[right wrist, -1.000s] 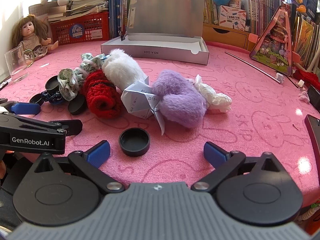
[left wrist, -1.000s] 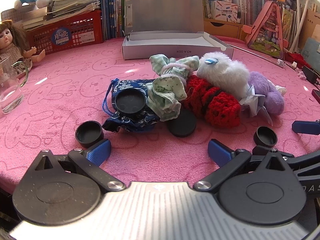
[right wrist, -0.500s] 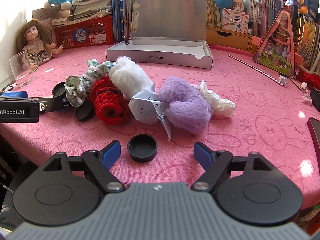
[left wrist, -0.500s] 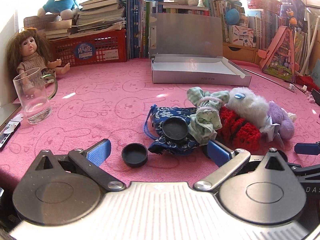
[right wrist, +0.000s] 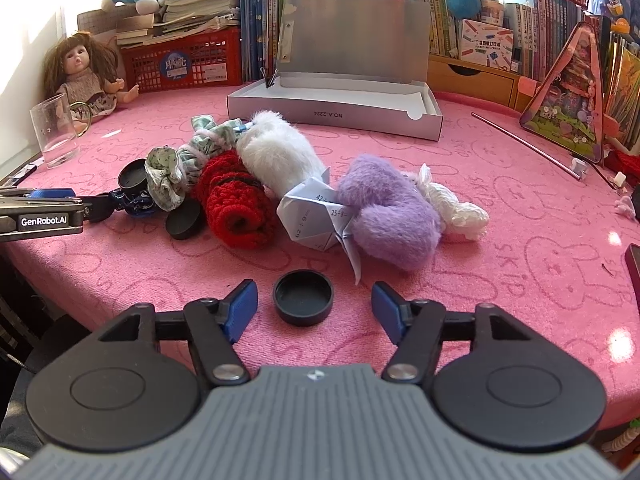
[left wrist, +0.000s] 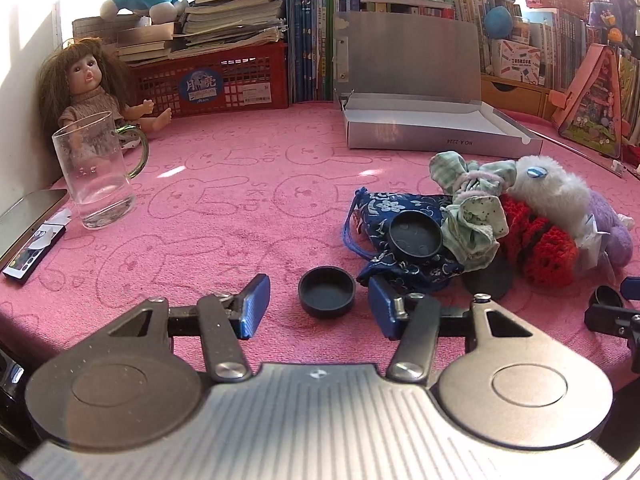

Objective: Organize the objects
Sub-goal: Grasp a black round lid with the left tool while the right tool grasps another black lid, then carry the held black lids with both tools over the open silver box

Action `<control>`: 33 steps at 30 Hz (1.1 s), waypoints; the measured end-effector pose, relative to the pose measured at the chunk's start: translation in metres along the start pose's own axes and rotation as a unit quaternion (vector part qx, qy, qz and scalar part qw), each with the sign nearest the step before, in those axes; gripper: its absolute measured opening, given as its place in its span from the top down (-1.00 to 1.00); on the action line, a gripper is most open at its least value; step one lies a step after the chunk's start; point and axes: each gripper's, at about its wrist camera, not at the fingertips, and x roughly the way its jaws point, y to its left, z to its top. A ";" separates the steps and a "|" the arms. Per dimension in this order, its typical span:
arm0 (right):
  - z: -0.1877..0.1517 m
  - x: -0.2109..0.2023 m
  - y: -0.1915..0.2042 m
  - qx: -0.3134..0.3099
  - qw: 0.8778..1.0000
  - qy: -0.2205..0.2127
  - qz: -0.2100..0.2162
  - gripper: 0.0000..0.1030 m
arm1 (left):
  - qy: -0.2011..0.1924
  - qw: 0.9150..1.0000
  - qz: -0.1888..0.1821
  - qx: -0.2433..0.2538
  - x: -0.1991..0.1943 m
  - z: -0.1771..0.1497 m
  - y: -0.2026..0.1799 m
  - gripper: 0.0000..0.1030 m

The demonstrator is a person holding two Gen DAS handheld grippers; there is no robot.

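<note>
A pile lies on the pink cloth: a blue floral pouch, a green scrunchie, a red knitted piece, a white plush, folded paper and a purple plush. Black round caps lie about: one on the pouch, one flat by the red knit. My left gripper is open with a black cap between its fingers. My right gripper is open with another black cap between its fingers.
An open silver box stands behind the pile. A glass mug and a doll are at the left, a phone at the left edge. Books, a red basket and toys line the back.
Both grippers have drawn back toward the table's front edge and their jaws have narrowed a little. The left gripper swung left, so its cap now sits between its fingers.
</note>
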 end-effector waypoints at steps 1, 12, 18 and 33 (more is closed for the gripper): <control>0.000 0.000 0.001 -0.001 1.000 0.000 0.001 -0.36 | 0.002 1.000 0.001 -0.001 0.002 -0.001 0.000 -0.14; 0.000 -0.001 0.002 -0.002 1.000 -0.004 0.010 -0.05 | 0.006 1.000 -0.002 -0.013 0.010 -0.001 0.001 -0.11; -0.001 -0.003 0.000 0.000 1.000 -0.006 0.011 0.21 | 0.001 1.000 -0.008 -0.005 0.005 -0.001 -0.002 0.27; 0.004 -0.007 -0.021 0.035 0.999 -0.013 0.006 0.28 | -0.023 0.999 -0.042 -0.004 -0.021 0.005 -0.012 0.27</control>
